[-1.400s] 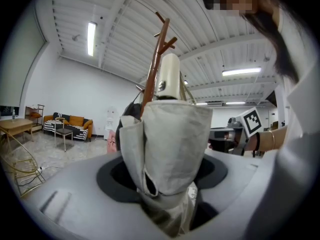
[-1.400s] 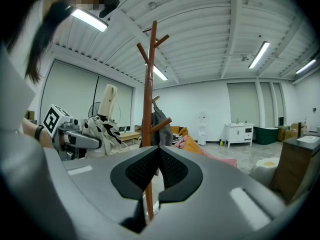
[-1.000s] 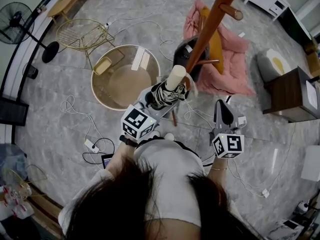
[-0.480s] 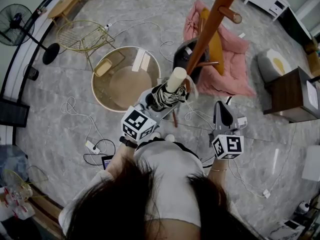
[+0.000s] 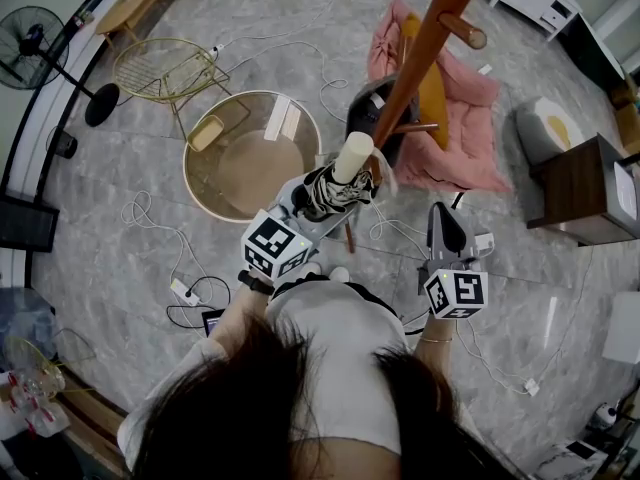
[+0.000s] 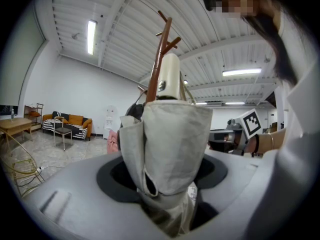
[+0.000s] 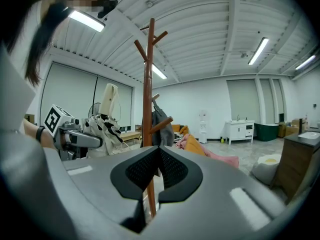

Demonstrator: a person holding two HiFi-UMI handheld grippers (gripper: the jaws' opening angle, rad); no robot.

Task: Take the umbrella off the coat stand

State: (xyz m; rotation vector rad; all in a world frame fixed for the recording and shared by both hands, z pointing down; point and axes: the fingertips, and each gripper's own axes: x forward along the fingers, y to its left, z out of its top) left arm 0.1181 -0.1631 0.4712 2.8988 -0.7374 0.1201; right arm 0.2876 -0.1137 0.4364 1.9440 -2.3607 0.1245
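Note:
A folded umbrella point(image 5: 330, 190) with black-and-white fabric and a cream handle point(image 5: 352, 155) stands upright in my left gripper point(image 5: 318, 196), which is shut on its bundled cloth point(image 6: 167, 149). It sits right beside the brown wooden coat stand point(image 5: 422, 46); the pole point(image 6: 159, 59) rises just behind the handle point(image 6: 170, 76). Whether the umbrella's strap is on a peg I cannot tell. My right gripper point(image 5: 446, 230) hangs to the right of the stand with its jaw tips together and nothing in them point(image 7: 159, 151). The right gripper view shows the stand point(image 7: 147, 99) straight ahead and the umbrella point(image 7: 106, 119) to its left.
A dark bag point(image 5: 366, 110) hangs on the stand. On the floor behind lie pink cloth point(image 5: 462, 98), a round glass table point(image 5: 205, 183), a gold wire chair point(image 5: 165, 68) and loose cables point(image 5: 180, 293). A wooden cabinet point(image 5: 580, 188) stands to the right, a fan point(image 5: 40, 48) far left.

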